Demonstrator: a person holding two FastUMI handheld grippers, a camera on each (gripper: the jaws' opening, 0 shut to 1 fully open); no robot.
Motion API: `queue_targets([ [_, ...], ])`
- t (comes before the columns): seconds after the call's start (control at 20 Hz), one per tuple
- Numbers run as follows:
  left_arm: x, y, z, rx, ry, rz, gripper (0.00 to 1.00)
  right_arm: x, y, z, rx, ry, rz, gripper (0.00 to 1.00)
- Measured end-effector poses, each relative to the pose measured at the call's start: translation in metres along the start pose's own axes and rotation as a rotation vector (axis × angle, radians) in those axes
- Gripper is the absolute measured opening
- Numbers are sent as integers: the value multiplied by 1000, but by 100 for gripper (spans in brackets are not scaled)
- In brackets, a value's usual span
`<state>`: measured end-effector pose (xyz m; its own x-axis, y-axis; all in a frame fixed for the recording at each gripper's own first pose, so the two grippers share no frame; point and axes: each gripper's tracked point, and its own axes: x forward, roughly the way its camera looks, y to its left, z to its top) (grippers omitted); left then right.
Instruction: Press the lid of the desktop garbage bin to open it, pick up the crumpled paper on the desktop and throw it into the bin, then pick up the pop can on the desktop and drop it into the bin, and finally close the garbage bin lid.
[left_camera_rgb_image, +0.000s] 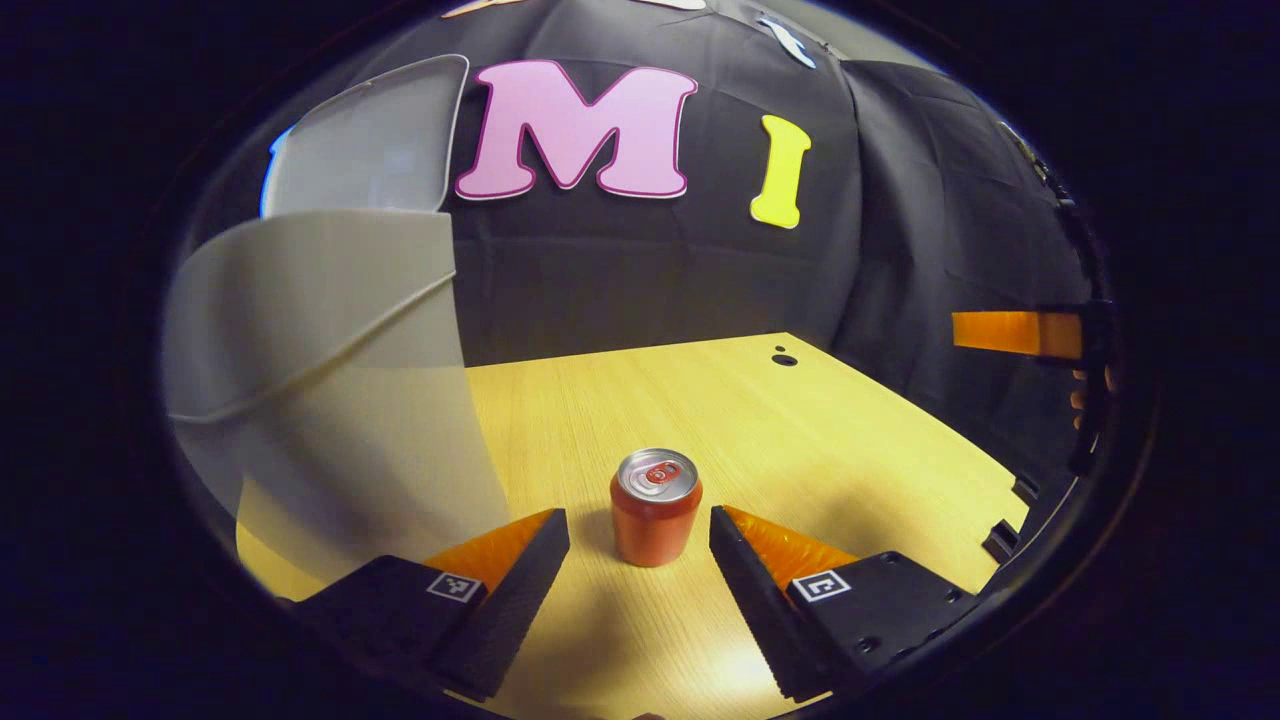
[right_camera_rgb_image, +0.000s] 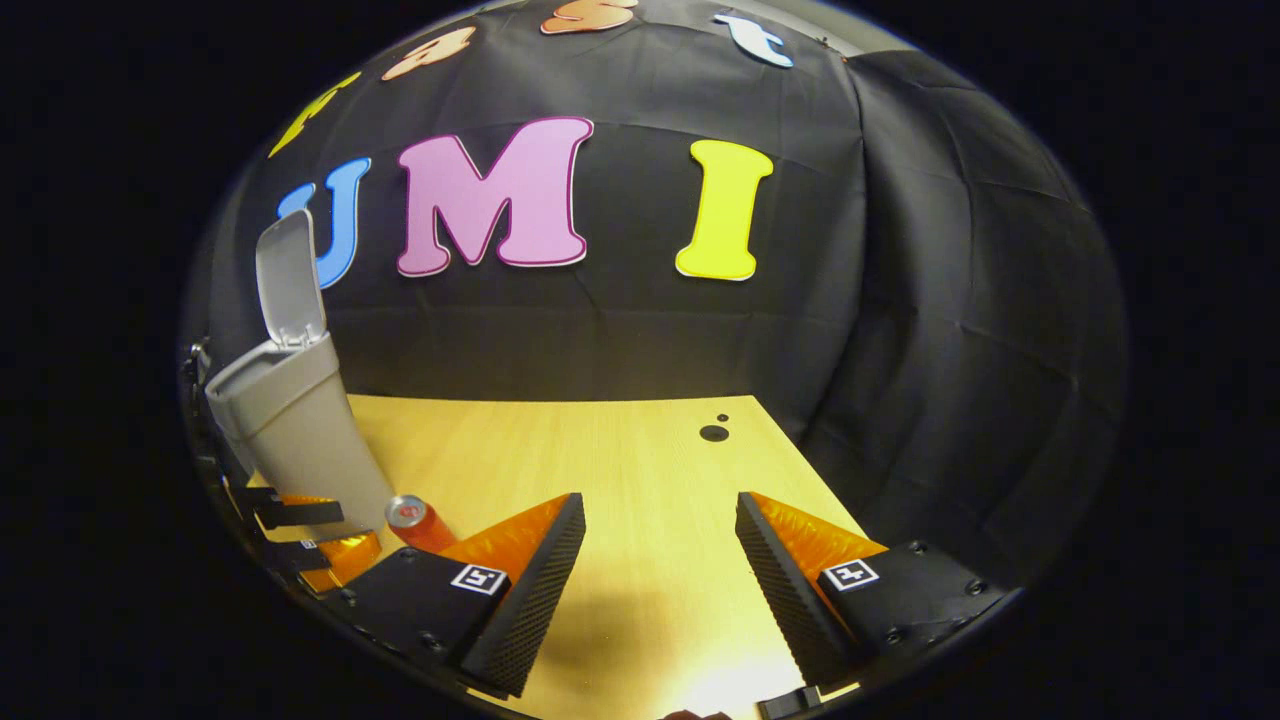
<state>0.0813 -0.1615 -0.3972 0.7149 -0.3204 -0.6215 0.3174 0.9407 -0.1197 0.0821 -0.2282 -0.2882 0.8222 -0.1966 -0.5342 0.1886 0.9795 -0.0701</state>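
A red pop can (left_camera_rgb_image: 655, 508) stands upright on the wooden table (left_camera_rgb_image: 800, 430). My left gripper (left_camera_rgb_image: 640, 532) is open, and the can stands between its fingertips without touching either. The grey garbage bin (left_camera_rgb_image: 330, 370) rises close on the left, its lid (left_camera_rgb_image: 370, 140) tipped up and open. In the right gripper view, the bin (right_camera_rgb_image: 295, 420) stands at the far left with its lid (right_camera_rgb_image: 290, 275) raised, and the can (right_camera_rgb_image: 420, 522) sits at its foot beside the left gripper's fingers (right_camera_rgb_image: 300, 515). My right gripper (right_camera_rgb_image: 660, 545) is open over bare table.
Two small dark holes (left_camera_rgb_image: 784, 358) mark the far part of the tabletop. The table's right edge (left_camera_rgb_image: 1000, 480) has notches. Black cloth walls close the back and right. The other gripper (left_camera_rgb_image: 1020, 333) shows at the far right of the left gripper view.
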Motion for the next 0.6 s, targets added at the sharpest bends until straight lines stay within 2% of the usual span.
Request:
queue_targets([
  [0.2,45,-6,-13,-24,-10,-15,97,1,0,-38,-6,29,16,98],
  [0.35,62,-4,-12,4,-27,-8,97,5,0,-59,3,61,24,99],
  [0.6,78,-7,-8,29,-28,0,96,10,-6,-66,16,79,25,99],
])
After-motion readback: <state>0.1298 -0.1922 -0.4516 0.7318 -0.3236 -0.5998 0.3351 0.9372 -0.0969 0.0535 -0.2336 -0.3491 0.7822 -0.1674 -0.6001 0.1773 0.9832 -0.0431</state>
